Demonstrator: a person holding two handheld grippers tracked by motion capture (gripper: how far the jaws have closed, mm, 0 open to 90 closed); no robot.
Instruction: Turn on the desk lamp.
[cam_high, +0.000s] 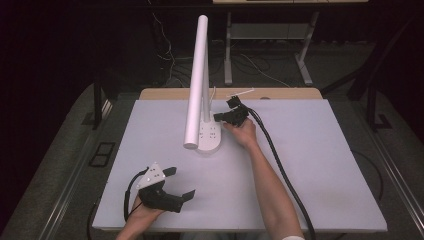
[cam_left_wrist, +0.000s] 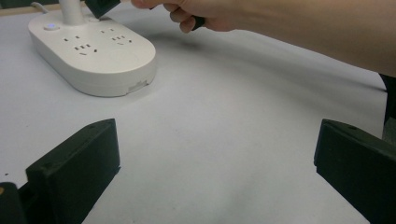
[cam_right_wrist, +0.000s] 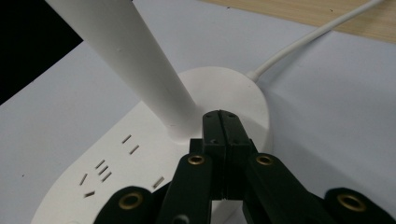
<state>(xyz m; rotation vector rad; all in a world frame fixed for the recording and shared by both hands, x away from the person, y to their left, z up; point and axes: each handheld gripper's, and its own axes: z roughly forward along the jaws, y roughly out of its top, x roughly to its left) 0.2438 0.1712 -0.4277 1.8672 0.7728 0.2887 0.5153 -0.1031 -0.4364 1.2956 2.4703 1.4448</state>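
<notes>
Right gripper view: closed right tongs (cam_right_wrist: 221, 122) apparently against lamp base (cam_right_wrist: 116, 154).

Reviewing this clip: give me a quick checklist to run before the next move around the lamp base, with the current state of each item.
1. Right hand-held gripper shut, jaws pressed together with nothing between them: ok.
2. Its tips sit at the foot of the lamp post, over the lamp base with sockets: ok; actual contact: cannot tell.
3. Left hand-held gripper open, low over the table, away from the base: ok.
4. Base flat on the table: ok.
5. White power cord trails behind, away from both grippers: ok.
6. Lamp lit: cannot tell.
</notes>
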